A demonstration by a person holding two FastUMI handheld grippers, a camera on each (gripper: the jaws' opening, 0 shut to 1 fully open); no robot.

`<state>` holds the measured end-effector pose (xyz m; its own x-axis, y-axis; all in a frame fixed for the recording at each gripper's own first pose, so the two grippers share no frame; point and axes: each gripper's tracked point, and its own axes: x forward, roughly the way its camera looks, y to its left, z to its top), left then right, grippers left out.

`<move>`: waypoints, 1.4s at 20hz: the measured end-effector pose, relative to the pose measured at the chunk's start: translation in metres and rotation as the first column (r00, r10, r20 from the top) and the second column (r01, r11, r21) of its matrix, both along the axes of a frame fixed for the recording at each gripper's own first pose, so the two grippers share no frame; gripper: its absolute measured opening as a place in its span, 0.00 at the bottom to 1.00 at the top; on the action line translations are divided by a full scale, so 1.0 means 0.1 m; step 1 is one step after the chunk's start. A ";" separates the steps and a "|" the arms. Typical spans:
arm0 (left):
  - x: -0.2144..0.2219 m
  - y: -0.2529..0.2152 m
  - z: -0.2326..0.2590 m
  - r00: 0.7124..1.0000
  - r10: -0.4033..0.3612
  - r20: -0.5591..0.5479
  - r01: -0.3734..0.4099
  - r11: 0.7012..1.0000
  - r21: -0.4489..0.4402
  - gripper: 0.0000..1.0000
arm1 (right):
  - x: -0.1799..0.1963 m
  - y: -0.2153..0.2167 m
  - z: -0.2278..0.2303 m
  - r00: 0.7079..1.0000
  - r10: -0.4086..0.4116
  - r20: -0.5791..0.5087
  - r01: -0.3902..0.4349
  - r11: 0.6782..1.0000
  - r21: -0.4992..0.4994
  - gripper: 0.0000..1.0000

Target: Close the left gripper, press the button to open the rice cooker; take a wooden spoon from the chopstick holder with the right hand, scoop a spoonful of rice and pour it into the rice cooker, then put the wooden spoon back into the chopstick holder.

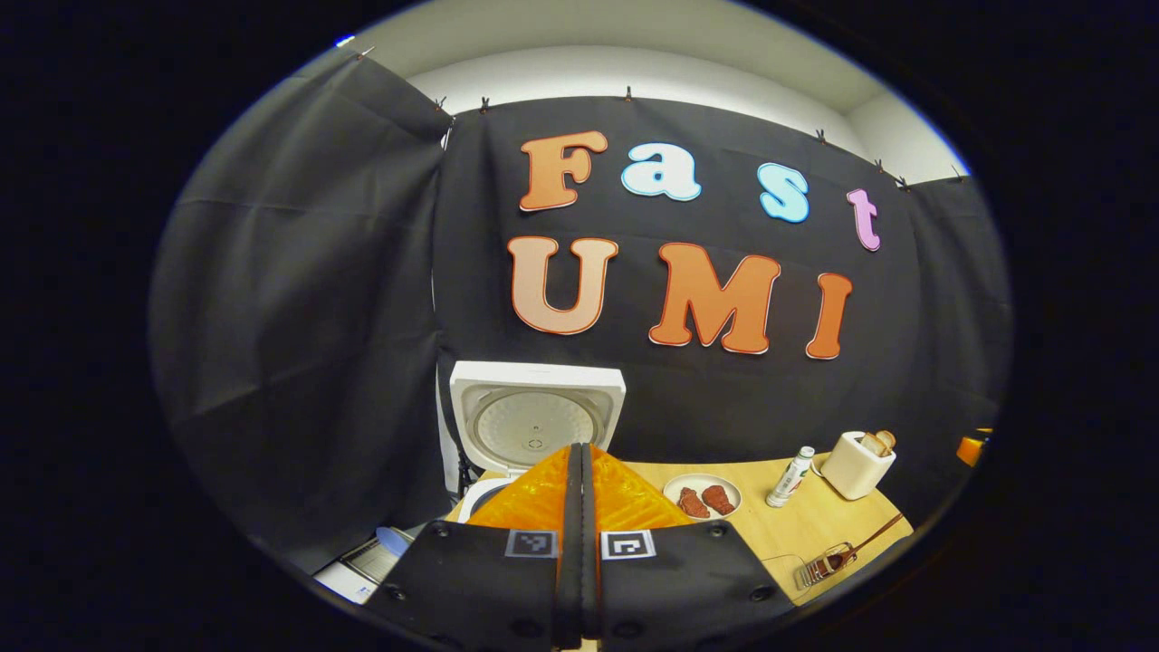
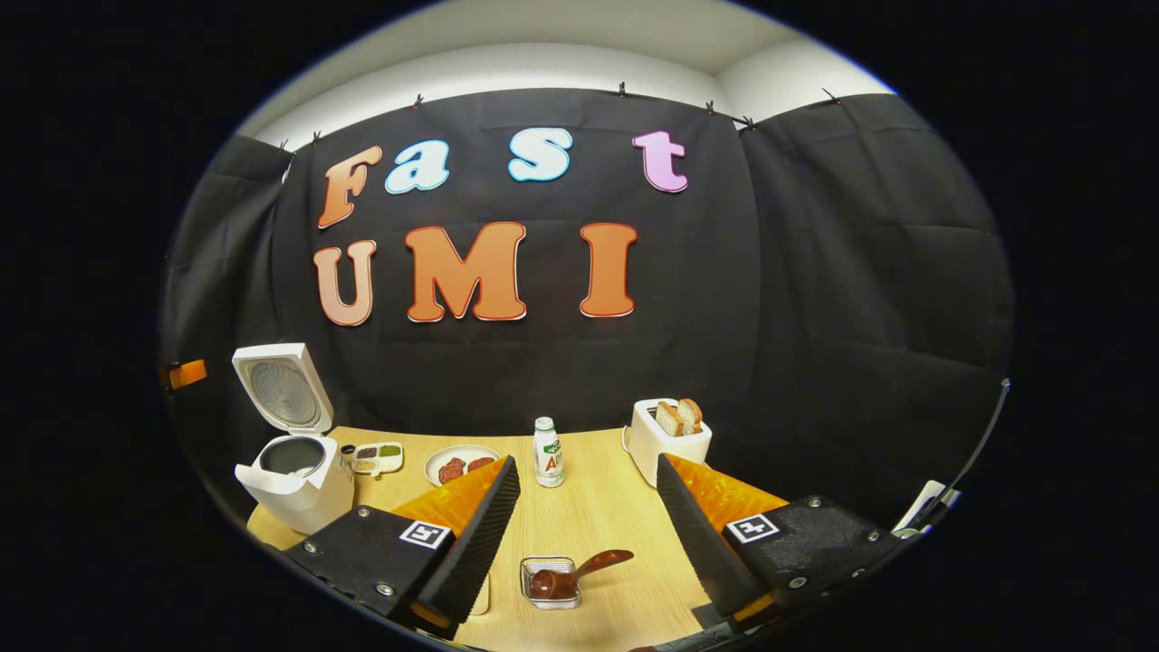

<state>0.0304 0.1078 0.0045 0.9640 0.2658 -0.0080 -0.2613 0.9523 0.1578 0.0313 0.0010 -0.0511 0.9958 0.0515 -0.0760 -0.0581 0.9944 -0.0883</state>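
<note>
Writing: the small bottle (image 2: 546, 453) carries a green-and-white label, too small to read. Square black-and-white markers sit on both hand-held gripper bodies.

Rice cooker (image 2: 294, 484): white, rounded-square body, at the left end of the worktop (image 2: 589, 525). Lid (image 2: 282, 388) stands open and upright, its pale ridged round inner plate facing the room; the dark inner pot shows in the right gripper view.

Wooden spoon (image 2: 579, 572): dark brown, glossy, bowl down in the chopstick holder (image 2: 550, 582) (a low wire basket), handle slanting up to the right, near the worktop's front edge.

Left hand-held gripper (image 1: 580, 471): fingers pressed together, nothing between them, just before the cooker. Right hand-held gripper (image 2: 587, 507): fingers wide apart, ridged pads, holder seen between them.

Also: plate (image 2: 462, 466) with two reddish pieces, compartment dish (image 2: 378, 457), white toaster (image 2: 668, 441) holding bread. Worktop is pale wood-grain.
</note>
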 end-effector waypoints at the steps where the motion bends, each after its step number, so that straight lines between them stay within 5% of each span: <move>1: -0.03 0.03 0.01 1.000 0.009 0.003 -0.009 1.000 0.001 0.04 | -0.02 0.00 0.00 1.000 -0.003 0.006 0.003 1.000 0.000 0.95; 7: -0.17 0.13 0.03 0.999 0.030 0.019 -0.031 0.999 0.017 0.03 | -0.10 -0.05 -0.11 0.999 -0.035 0.023 0.035 0.999 0.007 1.00; 10: -0.26 0.14 0.05 0.999 0.017 0.031 -0.017 1.000 0.000 0.22 | -0.06 -0.08 -0.22 0.999 -0.046 0.025 0.045 0.999 0.026 0.95; 11: -0.27 0.15 0.02 0.999 0.007 0.032 -0.007 1.000 -0.012 0.21 | -0.04 -0.10 -0.27 0.998 -0.051 0.027 0.050 0.998 0.035 0.95; 14: -0.29 0.18 -0.01 1.000 -0.009 0.022 0.009 1.000 -0.019 0.74 | 0.06 -0.15 -0.45 0.998 -0.060 0.027 0.059 0.997 0.050 0.95; 19: -0.38 0.20 0.07 0.998 -0.007 0.060 0.007 1.000 -0.002 0.64 | 0.31 -0.21 -0.93 0.997 -0.069 -0.036 0.072 0.994 0.077 0.95; 22: -0.41 0.24 0.07 0.998 0.009 0.060 -0.011 1.000 0.029 1.00 | 0.44 -0.28 -1.27 0.991 -0.086 -0.098 0.092 0.994 0.061 0.95; 28: -0.41 0.21 0.03 0.997 0.026 0.067 -0.027 1.000 0.015 1.00 | 0.65 -0.36 -1.69 0.980 -0.083 -0.182 0.113 0.981 0.160 0.95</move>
